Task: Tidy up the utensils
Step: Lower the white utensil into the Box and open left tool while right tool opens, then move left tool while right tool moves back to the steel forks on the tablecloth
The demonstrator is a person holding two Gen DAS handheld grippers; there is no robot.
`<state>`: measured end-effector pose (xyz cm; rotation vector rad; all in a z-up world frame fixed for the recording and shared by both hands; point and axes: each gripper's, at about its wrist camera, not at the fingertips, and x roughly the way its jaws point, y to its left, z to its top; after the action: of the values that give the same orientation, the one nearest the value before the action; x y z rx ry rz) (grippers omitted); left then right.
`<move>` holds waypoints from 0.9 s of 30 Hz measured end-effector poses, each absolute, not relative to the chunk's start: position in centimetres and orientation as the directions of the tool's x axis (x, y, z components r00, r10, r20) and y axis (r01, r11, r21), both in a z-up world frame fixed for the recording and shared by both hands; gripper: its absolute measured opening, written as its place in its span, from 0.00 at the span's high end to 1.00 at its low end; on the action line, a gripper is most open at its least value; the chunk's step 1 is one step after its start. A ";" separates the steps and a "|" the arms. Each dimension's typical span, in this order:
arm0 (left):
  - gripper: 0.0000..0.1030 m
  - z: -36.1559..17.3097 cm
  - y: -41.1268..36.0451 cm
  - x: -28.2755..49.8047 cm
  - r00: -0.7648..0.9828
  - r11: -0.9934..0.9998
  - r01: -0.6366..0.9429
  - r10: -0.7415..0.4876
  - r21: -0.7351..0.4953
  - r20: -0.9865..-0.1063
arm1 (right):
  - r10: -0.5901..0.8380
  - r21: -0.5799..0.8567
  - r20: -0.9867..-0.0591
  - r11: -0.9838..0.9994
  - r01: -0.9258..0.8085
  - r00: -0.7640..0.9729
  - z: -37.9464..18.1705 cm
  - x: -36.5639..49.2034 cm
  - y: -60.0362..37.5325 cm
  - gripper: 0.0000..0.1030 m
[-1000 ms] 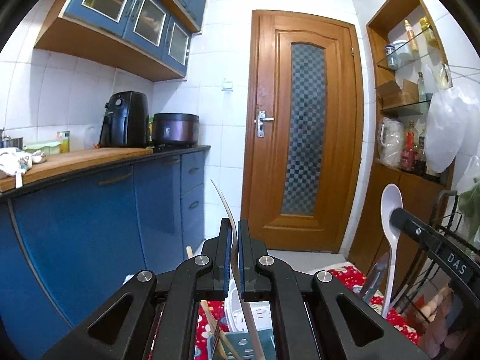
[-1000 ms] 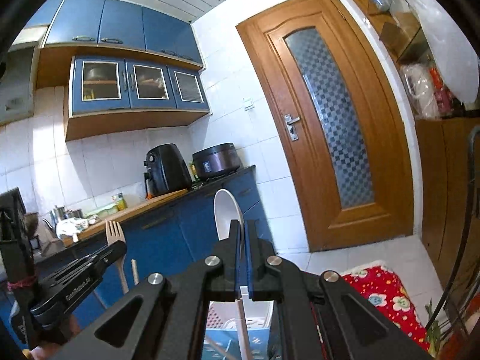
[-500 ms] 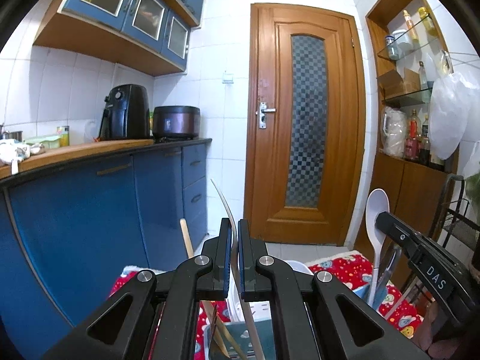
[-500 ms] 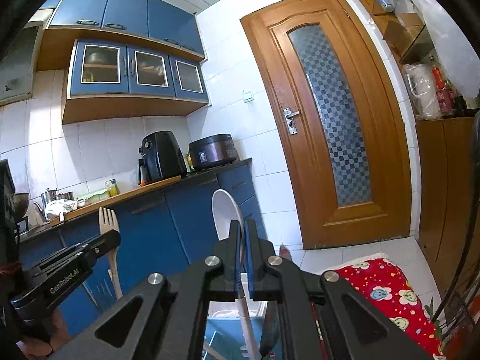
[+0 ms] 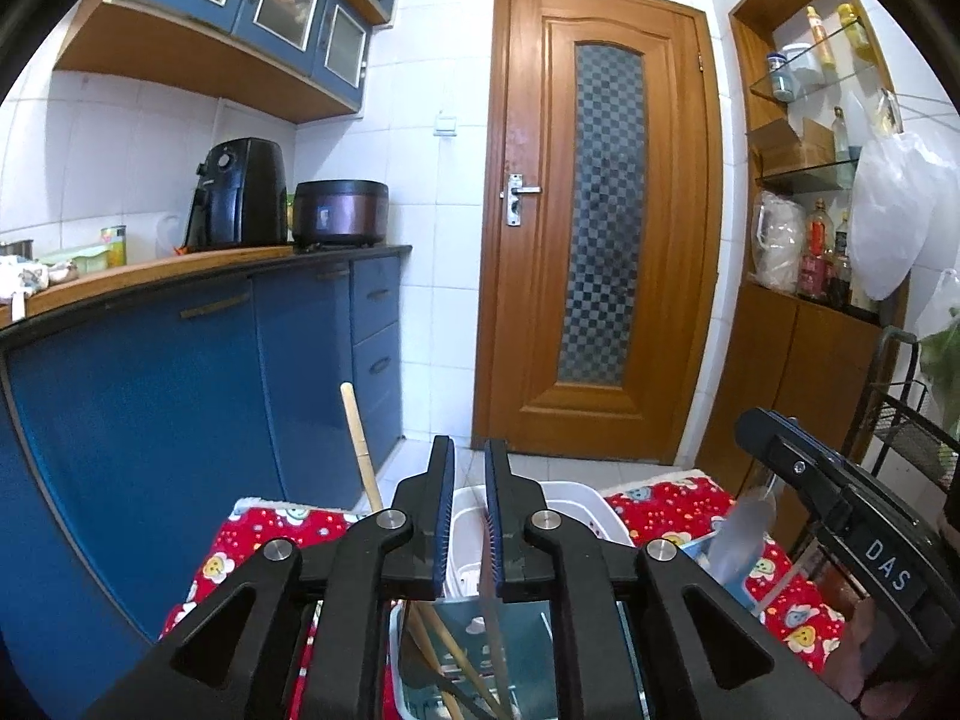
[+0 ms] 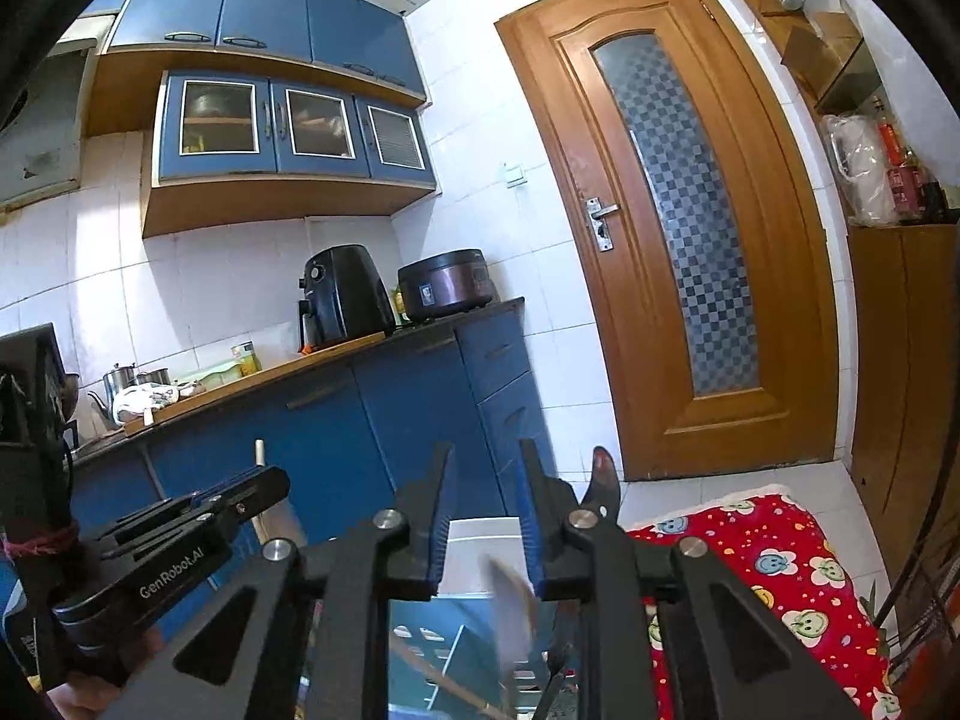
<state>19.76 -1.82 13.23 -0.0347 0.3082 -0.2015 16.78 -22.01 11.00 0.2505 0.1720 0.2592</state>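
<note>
Utensils are seen gathered in a white caddy below the left hand-held gripper in the left wrist view; the caddy stands on a table covered by a red cloth with cartoon faces. The jaws of this hand-held gripper have just been opening and are held slightly apart, and a thin wooden utensil is seen between them, lying against the right pad; whether it is still pinched cannot be told, though a clear gap is left at the other pad. A wooden stick handle is seen rising out of the caddy to the left of the jaws, and more wooden handles are visible lower in the compartment. To the right, the right hand-held gripper is seen above a blurred white spoon. In the right wrist view, the jaws of the right hand-held gripper have also just been opening and are set apart, with the blurred white spoon seen low between them, free of the pads. A dark red handle tip is seen just beside the right finger. The left hand-held gripper is visible at the left, with a person's hand below it. A blue kitchen counter and a wooden door are seen behind.
</note>
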 end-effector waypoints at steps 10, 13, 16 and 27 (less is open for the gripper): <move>0.70 14.3 -1.5 17.5 0.930 0.973 0.216 -0.230 -0.079 -0.287 | 0.278 0.281 -0.137 0.931 -0.232 0.951 12.4 14.5 -22.7 0.77; 0.70 14.5 -1.4 16.8 0.925 0.971 0.225 -0.239 -0.083 -0.294 | 0.281 0.283 -0.151 0.931 -0.231 0.948 12.5 13.8 -22.9 0.77; 0.70 14.8 -1.2 16.1 0.922 0.968 0.232 -0.250 -0.094 -0.297 | 0.289 0.290 -0.167 0.928 -0.234 0.943 12.6 13.0 -23.2 0.77; 0.70 14.8 -0.6 13.1 0.897 0.955 0.260 -0.292 -0.139 -0.330 | 0.295 0.299 -0.227 0.928 -0.222 0.928 11.8 9.6 -24.1 0.73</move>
<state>13.12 -0.64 14.76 -0.0926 0.3561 -0.2865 9.58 -24.12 11.81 0.2733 0.2731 0.2681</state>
